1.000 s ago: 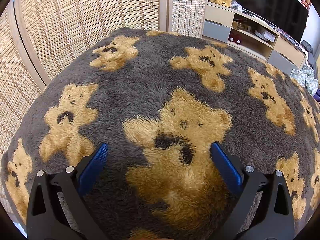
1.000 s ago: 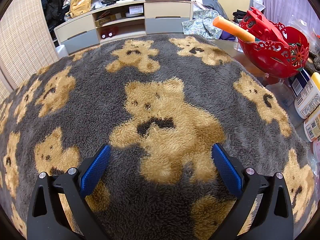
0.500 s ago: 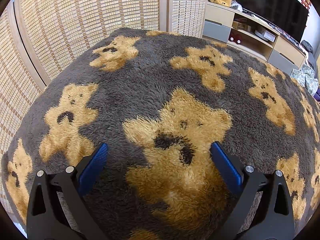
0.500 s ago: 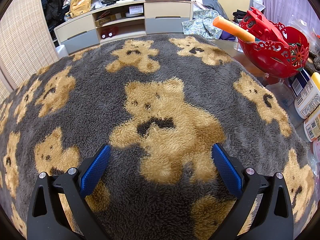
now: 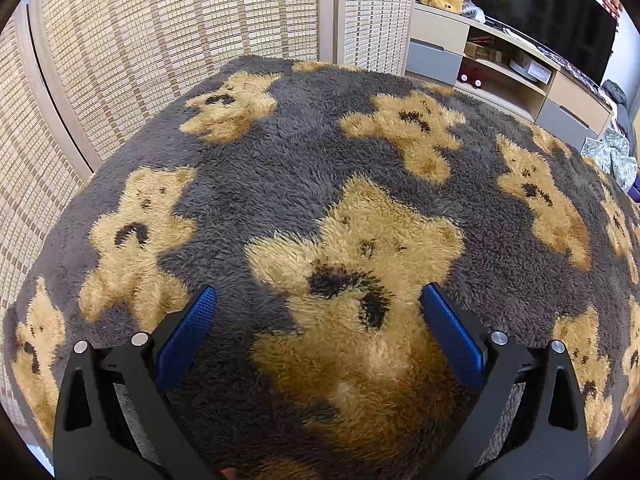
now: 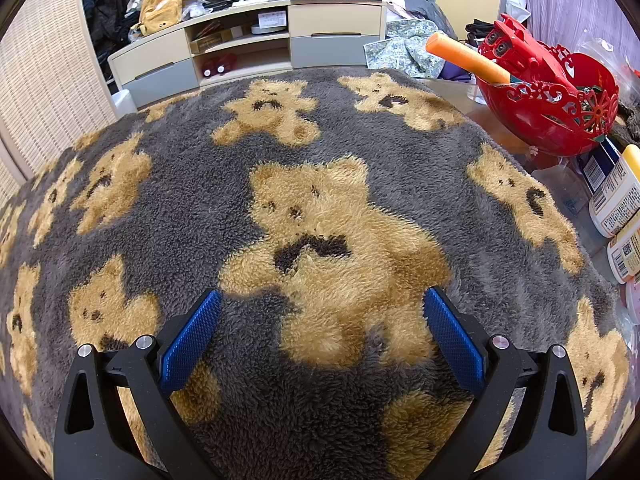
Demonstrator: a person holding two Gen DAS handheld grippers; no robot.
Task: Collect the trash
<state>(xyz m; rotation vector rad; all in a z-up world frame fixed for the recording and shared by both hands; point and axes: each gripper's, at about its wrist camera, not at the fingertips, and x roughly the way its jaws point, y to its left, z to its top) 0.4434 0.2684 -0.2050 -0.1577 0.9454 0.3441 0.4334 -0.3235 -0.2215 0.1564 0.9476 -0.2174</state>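
Observation:
My left gripper is open and empty, its blue pads wide apart just above a grey fleece blanket patterned with tan teddy bears. My right gripper is also open and empty, over the same blanket. No loose trash shows on the blanket in either view.
A red openwork bowl holding an orange stick and a red toy stands at the right, beside white bottles on a glass surface. A TV cabinet lies beyond, also in the left wrist view. A woven screen stands left.

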